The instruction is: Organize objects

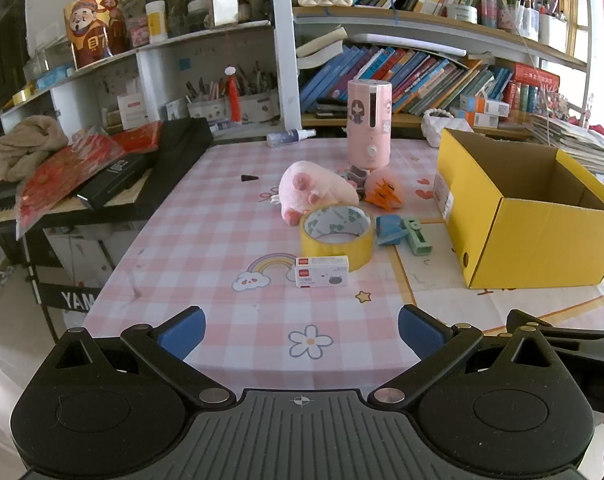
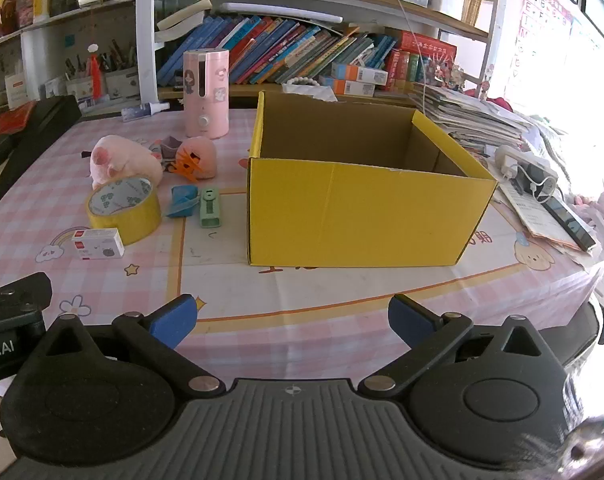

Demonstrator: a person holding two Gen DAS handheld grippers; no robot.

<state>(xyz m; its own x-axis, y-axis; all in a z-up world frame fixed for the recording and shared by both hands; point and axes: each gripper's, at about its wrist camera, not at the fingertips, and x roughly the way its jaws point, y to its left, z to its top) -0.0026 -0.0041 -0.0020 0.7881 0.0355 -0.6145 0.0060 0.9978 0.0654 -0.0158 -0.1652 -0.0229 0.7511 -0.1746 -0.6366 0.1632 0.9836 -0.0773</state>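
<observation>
An open, empty yellow cardboard box point(image 1: 537, 240) point(image 2: 361, 216) stands on the pink checked tablecloth. Left of it lie a yellow tape roll point(image 1: 337, 236) point(image 2: 124, 210), a small white box point(image 1: 321, 272) point(image 2: 98, 244), a pink plush toy point(image 1: 313, 192) point(image 2: 122, 162), an orange clip point(image 1: 383, 196) point(image 2: 188, 168), a blue object point(image 1: 389, 230) point(image 2: 182, 202) and a green stapler-like object point(image 1: 417, 236) point(image 2: 210, 208). My left gripper point(image 1: 302, 330) is open and empty near the table's front edge. My right gripper point(image 2: 294, 320) is open and empty in front of the box.
A pink cylindrical humidifier point(image 1: 369, 124) point(image 2: 206, 94) and a spray bottle point(image 1: 290, 137) stand at the table's back. Bookshelves point(image 1: 421, 76) rise behind. A black keyboard with red packets point(image 1: 102, 176) sits left. Papers and a charger point(image 2: 533, 176) lie right of the box.
</observation>
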